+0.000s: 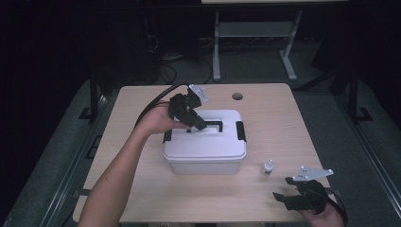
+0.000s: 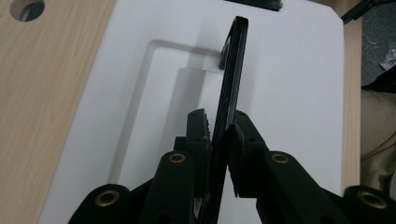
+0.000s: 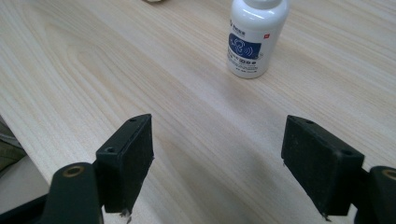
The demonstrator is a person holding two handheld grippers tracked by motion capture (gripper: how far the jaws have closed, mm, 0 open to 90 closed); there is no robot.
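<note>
Your left gripper (image 2: 219, 135) is clenched on the black handle (image 2: 232, 74) of the white box (image 1: 205, 146) mid-bench; your right gripper (image 3: 217, 163) rests released near the small bottle (image 3: 254, 37). Next, probably swing that handle upright, keeping the grip firm.

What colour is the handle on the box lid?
Black; the handle shows best in the left gripper view, against the white lid.

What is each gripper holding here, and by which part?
The left gripper is shut on the black handle of the white box's lid, pinching its raised bar. The right gripper is open near the small white bottle, holding nothing.
</note>
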